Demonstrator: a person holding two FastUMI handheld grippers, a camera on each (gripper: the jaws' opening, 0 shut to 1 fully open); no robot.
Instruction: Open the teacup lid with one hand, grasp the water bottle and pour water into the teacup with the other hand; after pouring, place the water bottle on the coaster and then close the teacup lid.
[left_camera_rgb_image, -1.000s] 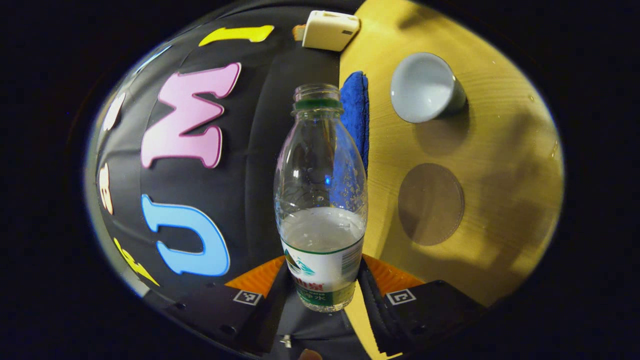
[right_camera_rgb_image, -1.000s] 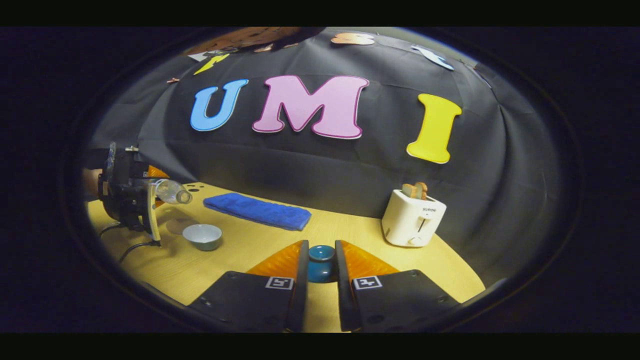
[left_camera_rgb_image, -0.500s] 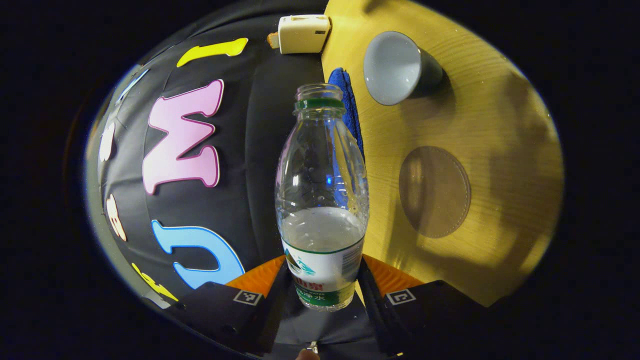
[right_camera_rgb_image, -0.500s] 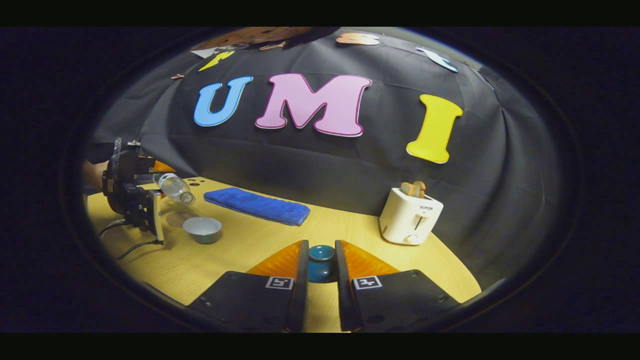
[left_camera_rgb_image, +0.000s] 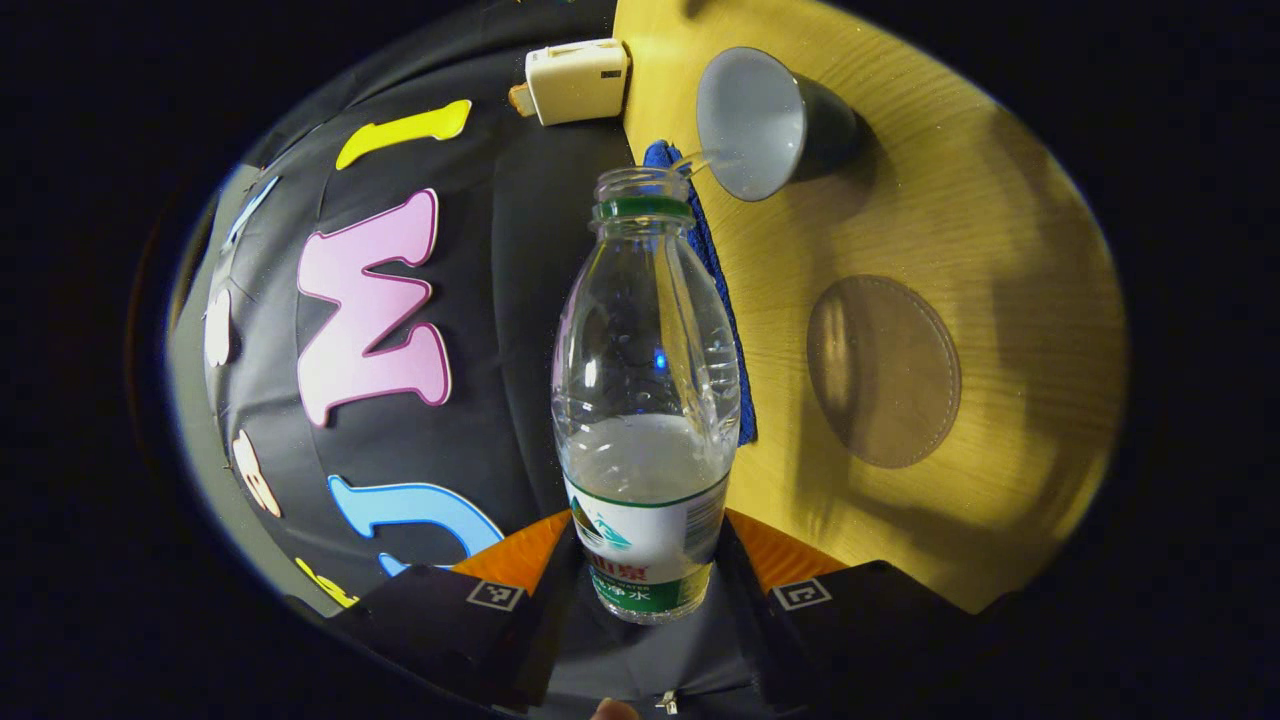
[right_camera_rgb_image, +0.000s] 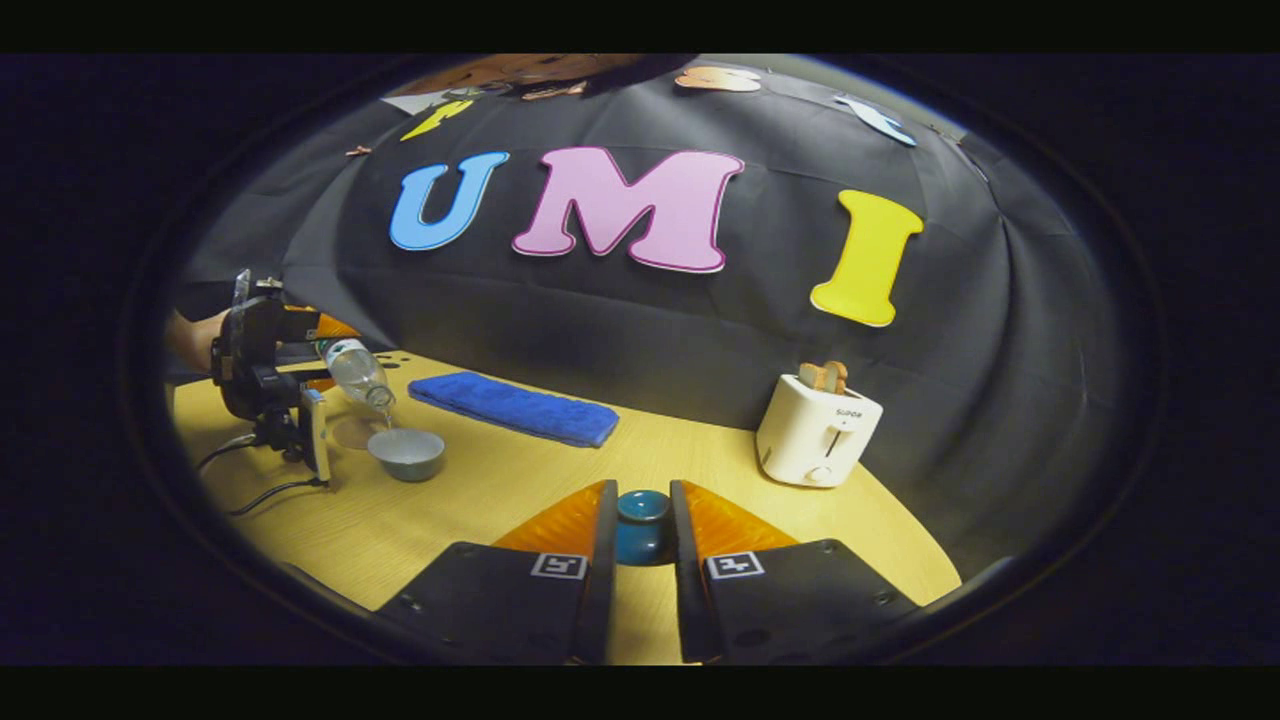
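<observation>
While my right gripper (right_camera_rgb_image: 636, 560) is gripping the lifted teacup lid (right_camera_rgb_image: 640, 525), my left gripper (left_camera_rgb_image: 645, 590) is clenching the water bottle (left_camera_rgb_image: 645, 400), pouring into the teacup (left_camera_rgb_image: 752, 122) on the desk (left_camera_rgb_image: 960, 200), leaving the coaster (left_camera_rgb_image: 885, 370) placement and lid closing undone.

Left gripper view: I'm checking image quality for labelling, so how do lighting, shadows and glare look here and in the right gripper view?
Left gripper view: warm light, soft shadows across the yellow wooden table, small glints on the clear plastic water bottle. Right gripper view: sharp centre, fisheye bending at the edges, the white toaster evenly lit.
</observation>
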